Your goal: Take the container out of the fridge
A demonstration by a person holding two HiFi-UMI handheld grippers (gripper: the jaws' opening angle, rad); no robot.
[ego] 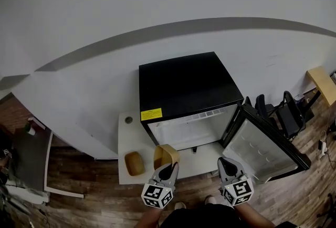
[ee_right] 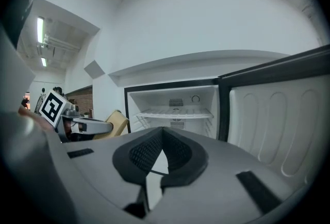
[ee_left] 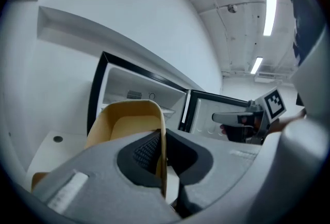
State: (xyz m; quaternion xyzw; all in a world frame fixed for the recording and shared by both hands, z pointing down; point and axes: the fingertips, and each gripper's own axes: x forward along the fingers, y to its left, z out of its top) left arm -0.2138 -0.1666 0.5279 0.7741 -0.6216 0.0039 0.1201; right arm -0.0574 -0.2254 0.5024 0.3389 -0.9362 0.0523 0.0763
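Left tongs [ego: 168, 168] pinching tan container [ego: 164, 153], right tongs [ego: 227, 162] closed empty, white platform [ego: 129, 135], wood floor [ego: 79, 169], white wall [ego: 105, 1]

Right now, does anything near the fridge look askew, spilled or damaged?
Only the tan container looks askew: the left gripper pinches one wall, so it hangs tipped on its side outside the fridge. The fridge door stands open. Nothing looks spilled or broken.
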